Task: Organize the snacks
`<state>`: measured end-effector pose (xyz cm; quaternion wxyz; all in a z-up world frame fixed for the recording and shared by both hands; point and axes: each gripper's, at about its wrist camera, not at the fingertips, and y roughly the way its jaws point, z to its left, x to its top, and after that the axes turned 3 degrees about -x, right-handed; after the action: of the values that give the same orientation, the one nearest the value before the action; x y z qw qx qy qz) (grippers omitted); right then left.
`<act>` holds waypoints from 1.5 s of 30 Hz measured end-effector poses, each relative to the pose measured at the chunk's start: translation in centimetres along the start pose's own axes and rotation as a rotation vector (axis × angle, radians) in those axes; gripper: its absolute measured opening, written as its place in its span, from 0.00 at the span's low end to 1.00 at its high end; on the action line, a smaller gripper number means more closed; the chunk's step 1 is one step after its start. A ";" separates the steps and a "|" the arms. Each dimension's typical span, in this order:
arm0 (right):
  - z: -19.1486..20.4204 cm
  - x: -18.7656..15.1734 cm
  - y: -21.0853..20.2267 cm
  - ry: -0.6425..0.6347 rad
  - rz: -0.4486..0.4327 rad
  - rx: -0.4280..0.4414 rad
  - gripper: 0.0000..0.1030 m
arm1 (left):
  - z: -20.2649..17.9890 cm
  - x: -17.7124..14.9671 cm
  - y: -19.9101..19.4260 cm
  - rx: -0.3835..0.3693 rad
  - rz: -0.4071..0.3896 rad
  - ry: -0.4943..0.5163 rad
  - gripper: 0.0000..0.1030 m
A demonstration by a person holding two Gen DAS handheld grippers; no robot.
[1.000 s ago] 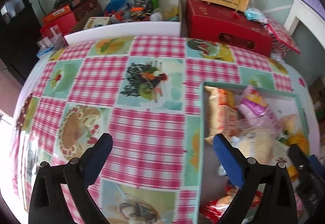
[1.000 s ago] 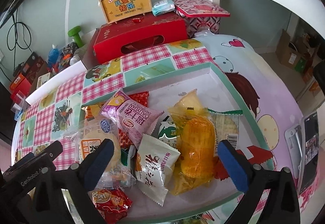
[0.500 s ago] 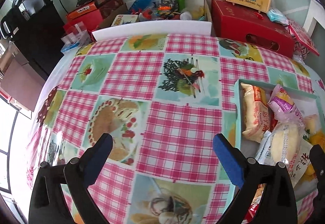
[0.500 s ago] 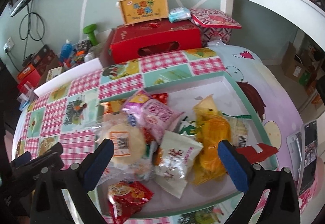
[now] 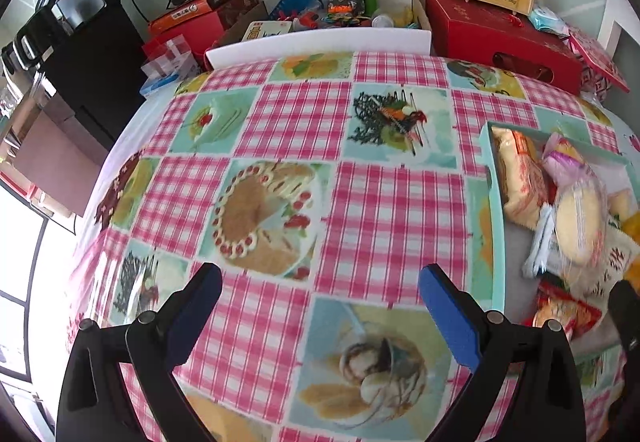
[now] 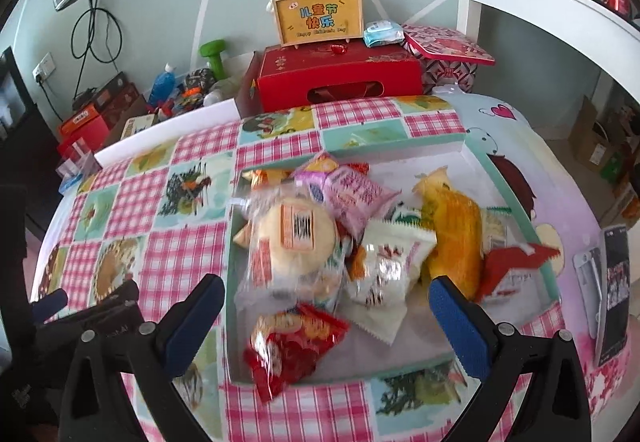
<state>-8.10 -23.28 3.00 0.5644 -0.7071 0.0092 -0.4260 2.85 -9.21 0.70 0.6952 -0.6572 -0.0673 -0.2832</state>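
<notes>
Jaws on both our grippers stand apart, holding nothing. Our left gripper (image 5: 320, 298) hangs over bare checked tabletop (image 5: 392, 209); our right gripper (image 6: 326, 308) faces the teal tray (image 6: 516, 201) of snack packets (image 6: 296, 234), which the left view shows only partly, at its right edge.

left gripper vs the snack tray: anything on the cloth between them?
Nothing: in the left wrist view, only bare checked tablecloth lies between the open left gripper and the tray rim. The snacks all sit inside the tray.

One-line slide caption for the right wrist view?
Open right gripper hovers over teal-rimmed cardboard tray piled with wrapped snack packets.
</notes>
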 end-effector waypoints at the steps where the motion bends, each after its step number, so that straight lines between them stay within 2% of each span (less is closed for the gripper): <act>1: 0.0 -0.6 -0.2 -0.005 0.003 -0.001 1.00 | 0.2 -0.5 -0.2 -0.002 0.000 0.002 0.96; 9: 0.1 -4.0 -2.0 -0.029 -0.002 0.004 1.00 | 1.5 -4.7 -0.7 -0.006 0.015 0.012 0.96; 15: 0.5 -5.2 -2.2 -0.044 0.007 0.005 1.00 | 2.6 -6.2 -0.9 0.003 0.016 0.010 0.96; 45: -0.1 -5.0 -1.3 -0.036 0.034 -0.026 1.00 | 2.0 -6.1 -0.3 -0.034 0.037 0.045 0.96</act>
<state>-11.93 -20.47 1.09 0.5623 -0.7218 0.0167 -0.4032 -1.82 -5.41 -1.64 0.6904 -0.6635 -0.0350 -0.2862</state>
